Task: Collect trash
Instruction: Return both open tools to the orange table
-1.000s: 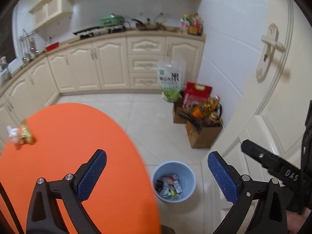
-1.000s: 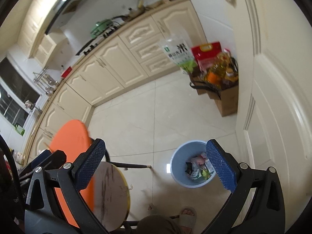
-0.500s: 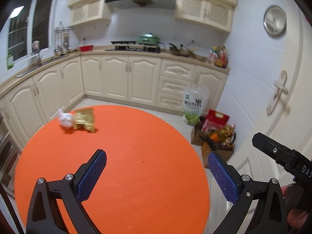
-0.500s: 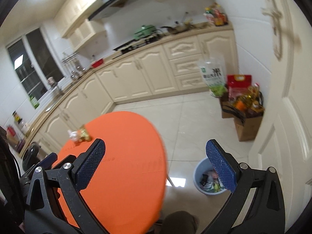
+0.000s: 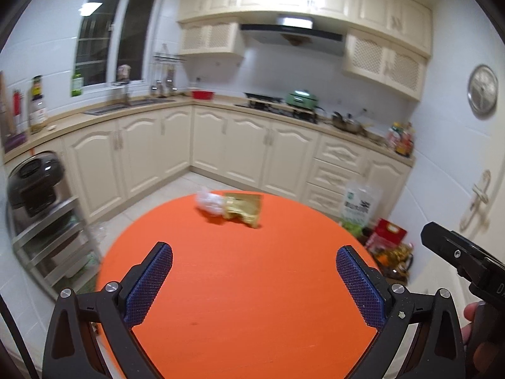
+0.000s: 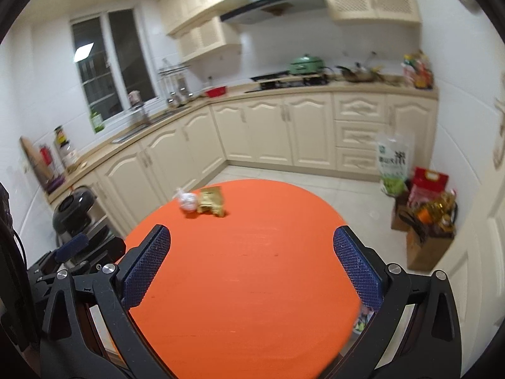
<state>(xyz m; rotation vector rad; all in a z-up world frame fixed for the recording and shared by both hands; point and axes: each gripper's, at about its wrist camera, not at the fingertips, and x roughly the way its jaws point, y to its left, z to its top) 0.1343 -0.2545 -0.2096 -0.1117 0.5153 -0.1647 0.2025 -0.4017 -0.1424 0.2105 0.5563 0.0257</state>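
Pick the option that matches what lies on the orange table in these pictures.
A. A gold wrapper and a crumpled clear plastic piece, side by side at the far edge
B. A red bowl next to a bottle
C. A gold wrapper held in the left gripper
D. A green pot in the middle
A: the gold wrapper and the crumpled clear plastic lie together at the far side of the orange table, and both the left gripper and the right gripper are open and hold nothing.

Home kitchen around me — cream cabinets (image 5: 240, 145), gas hob (image 5: 277, 107) under range hood (image 5: 290, 33), sink (image 5: 126, 105) below window (image 5: 110, 31) — round orange table (image 6: 246, 268).
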